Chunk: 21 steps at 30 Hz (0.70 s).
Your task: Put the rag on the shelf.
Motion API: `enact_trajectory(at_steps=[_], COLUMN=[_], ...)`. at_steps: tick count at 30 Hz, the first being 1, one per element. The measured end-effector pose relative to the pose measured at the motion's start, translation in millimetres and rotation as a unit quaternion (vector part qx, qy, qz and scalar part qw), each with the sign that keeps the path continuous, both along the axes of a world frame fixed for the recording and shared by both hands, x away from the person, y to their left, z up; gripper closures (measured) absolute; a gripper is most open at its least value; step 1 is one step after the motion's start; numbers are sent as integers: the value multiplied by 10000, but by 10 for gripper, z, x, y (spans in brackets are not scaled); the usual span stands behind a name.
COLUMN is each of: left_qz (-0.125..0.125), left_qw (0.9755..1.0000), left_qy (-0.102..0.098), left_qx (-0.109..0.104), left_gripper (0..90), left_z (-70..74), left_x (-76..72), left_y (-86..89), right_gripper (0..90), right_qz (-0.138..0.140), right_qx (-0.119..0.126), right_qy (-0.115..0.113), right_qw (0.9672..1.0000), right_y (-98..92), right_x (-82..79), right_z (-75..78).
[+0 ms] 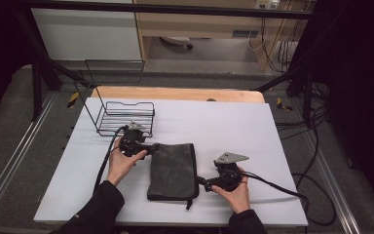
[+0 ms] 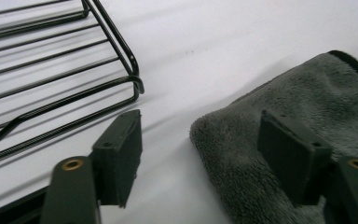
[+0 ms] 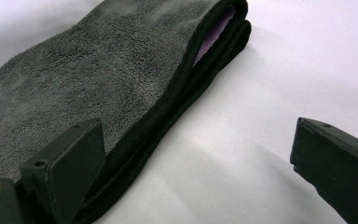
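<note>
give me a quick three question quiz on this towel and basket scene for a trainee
1. True or false: the folded grey towel lies inside the wire basket.
2. Multiple choice: which part of the towel does the left gripper straddle? A) its far left corner B) its near right corner C) the middle of its near edge
3. Short answer: what colour shows between the towel's folded layers in the right gripper view?

Key:
1. False. The towel lies flat on the white table, nearer the person than the basket.
2. A. One of its fingers sits over the towel, the other over bare table.
3. Purple, just inside the dark hem.
</note>
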<state>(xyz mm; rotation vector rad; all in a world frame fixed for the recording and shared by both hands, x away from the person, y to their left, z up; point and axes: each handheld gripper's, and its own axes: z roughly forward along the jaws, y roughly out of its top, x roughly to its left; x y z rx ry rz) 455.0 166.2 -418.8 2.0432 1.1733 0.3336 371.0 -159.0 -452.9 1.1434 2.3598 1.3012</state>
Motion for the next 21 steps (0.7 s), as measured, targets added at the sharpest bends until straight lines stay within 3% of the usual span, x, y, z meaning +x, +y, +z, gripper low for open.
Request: enact_trajectory(at_steps=[4,8,11,17,21], left_qz=[-8,-63,-90,-221,-285], left_qw=[9998,9992,9990,9981,9977], left_qy=[180,382,431,577,597], left_qx=[95,51,83,-80,-116], left_gripper=[436,523,563,693,724], left_z=[-84,-153,-192,-225,-235], left_x=[45,81,87,93,92], left_y=[-26,-35,-52,-54,-56], right_gripper=[40,40,39,38,40], right_qz=[-3,2,-4,-7,-22], right_qx=[0,2,4,23,72], right_qy=[25,24,40,42,68], right_qw=[10000,10000,10000,10000,9999], right_y=[3,3,5,8,13], right_x=[-2,-2,-4,7,15], right_z=[-1,-4,-4,-7,-7])
